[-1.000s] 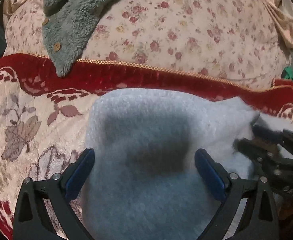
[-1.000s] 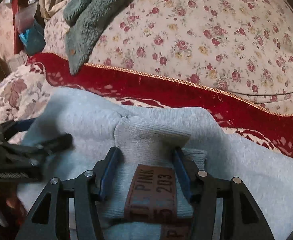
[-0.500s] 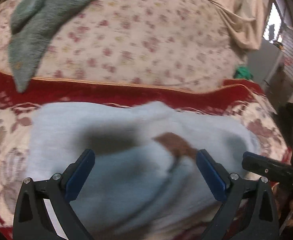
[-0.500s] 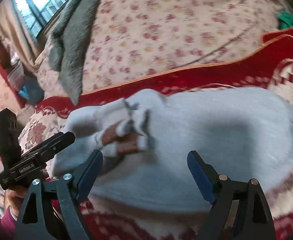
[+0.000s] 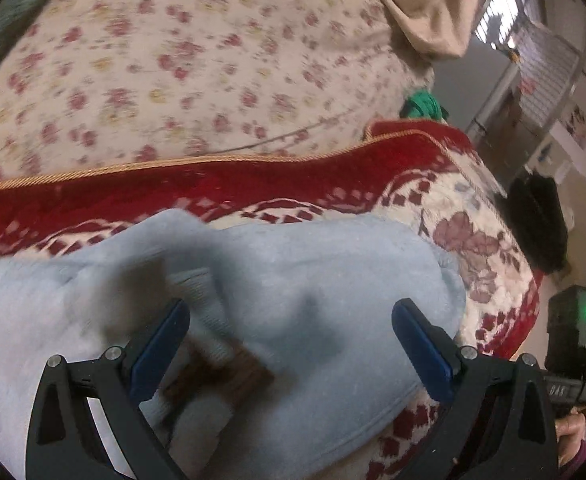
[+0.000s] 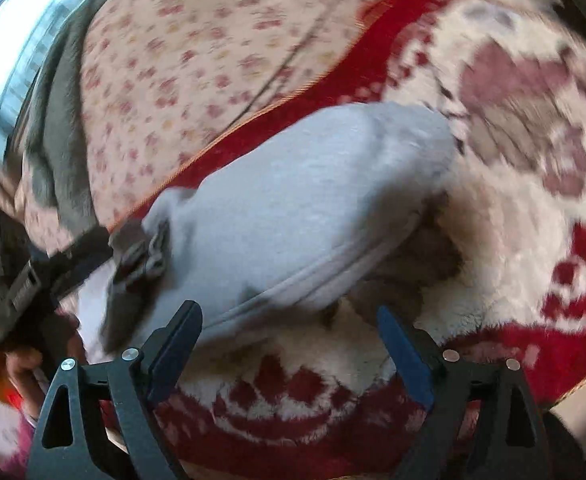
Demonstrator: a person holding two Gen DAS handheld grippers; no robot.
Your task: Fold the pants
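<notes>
Left wrist view is smearing with motion, so the floral quilt [image 5: 197, 60] is reading as soft blotches and the brown label [image 5: 229, 368] on the pants [image 5: 313, 300] is showing no legible text. The left gripper [image 5: 293, 344] is hanging with its jaws spread wide over the pale blue fleece, gripping nothing. The pants are lying in a rounded folded bundle on the plush red-and-cream blanket [image 5: 473, 248].

Right wrist view is blurring more heavily. The right gripper [image 6: 289, 352] is standing wide apart, its jaws having just been opening, with only blanket [image 6: 533, 200] pile between them. The pants [image 6: 293, 208] are sitting just beyond its tips, a stitched hem edging the bundle. The left gripper [image 6: 73, 256] is only partly showing at the frame's left edge.
</notes>
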